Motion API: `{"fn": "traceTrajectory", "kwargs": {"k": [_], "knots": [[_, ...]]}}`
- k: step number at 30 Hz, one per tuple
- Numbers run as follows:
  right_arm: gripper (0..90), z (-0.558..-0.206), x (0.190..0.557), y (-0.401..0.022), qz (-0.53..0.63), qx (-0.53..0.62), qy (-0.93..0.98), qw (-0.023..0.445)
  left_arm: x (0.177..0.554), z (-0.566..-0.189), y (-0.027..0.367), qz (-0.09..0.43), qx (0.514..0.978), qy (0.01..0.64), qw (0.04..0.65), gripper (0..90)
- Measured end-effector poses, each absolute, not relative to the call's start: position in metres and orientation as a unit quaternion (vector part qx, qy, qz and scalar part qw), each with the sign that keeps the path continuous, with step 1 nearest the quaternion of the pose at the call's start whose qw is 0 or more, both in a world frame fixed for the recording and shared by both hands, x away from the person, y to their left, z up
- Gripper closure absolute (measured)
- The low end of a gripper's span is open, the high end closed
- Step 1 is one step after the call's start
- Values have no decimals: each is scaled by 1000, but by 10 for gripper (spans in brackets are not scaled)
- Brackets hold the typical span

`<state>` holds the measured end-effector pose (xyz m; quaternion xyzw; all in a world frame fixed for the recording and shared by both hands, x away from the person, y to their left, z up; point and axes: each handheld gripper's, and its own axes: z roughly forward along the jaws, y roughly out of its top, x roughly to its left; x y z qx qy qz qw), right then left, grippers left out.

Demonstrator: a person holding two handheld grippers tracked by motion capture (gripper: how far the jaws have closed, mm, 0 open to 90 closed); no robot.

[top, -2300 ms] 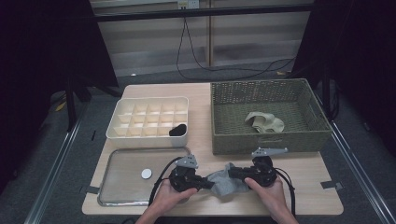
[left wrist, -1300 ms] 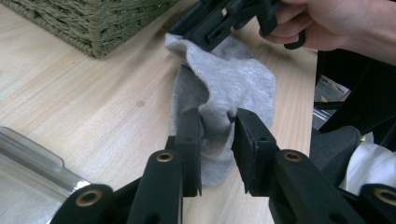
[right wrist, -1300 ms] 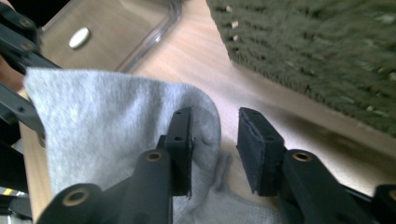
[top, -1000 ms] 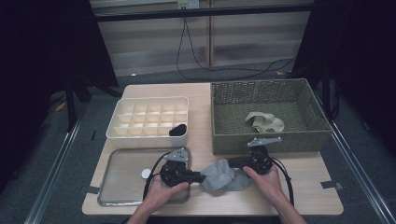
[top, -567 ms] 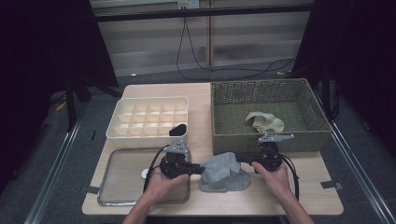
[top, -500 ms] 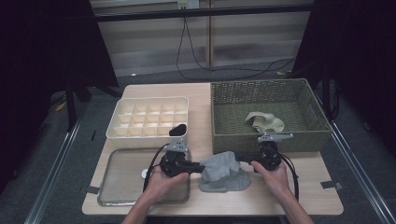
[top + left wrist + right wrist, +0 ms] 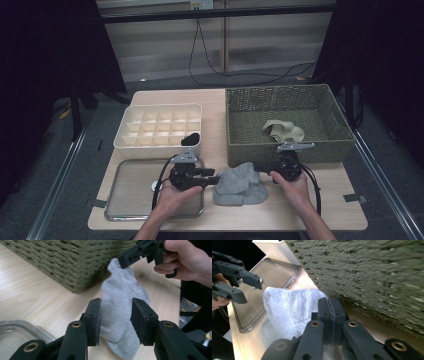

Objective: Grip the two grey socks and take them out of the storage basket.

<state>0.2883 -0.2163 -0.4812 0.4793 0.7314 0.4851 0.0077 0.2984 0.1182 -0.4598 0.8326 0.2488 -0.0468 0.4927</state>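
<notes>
Wooden table (image 7: 300, 215) bears a fuzzy grey sock (image 7: 240, 184), right claw (image 7: 329, 315) pinching it, left claw (image 7: 115, 317) just released.

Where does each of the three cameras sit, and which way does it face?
High view: above the person's side, looking forward and down on the table; both forearms and hands show.
Left gripper view: rides the left gripper, looking along its parted, just-opened jaws at the grey sock; the other hand shows.
Right gripper view: rides the right gripper, pinching the sock beside the wicker basket.
Shared: sock, basket, clear tray.
</notes>
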Motion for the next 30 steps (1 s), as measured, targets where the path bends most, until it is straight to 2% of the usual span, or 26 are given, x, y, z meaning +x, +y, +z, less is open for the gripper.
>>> {"fn": "traceTrajectory", "kwargs": {"k": [6, 17, 23, 30], "knots": [[893, -479, 287, -218, 490, 477, 730, 7, 292, -467, 94, -92, 838, 219, 491, 754], [893, -469, 283, -218, 507, 461, 728, 11, 293, -487, 38, -129, 859, 187, 459, 796], [893, -457, 276, -217, 524, 443, 727, 22, 298, -494, 28, -131, 861, 197, 449, 812], [893, -454, 261, -207, 529, 421, 737, 15, 302, -500, 26, -125, 862, 210, 443, 803]]}}
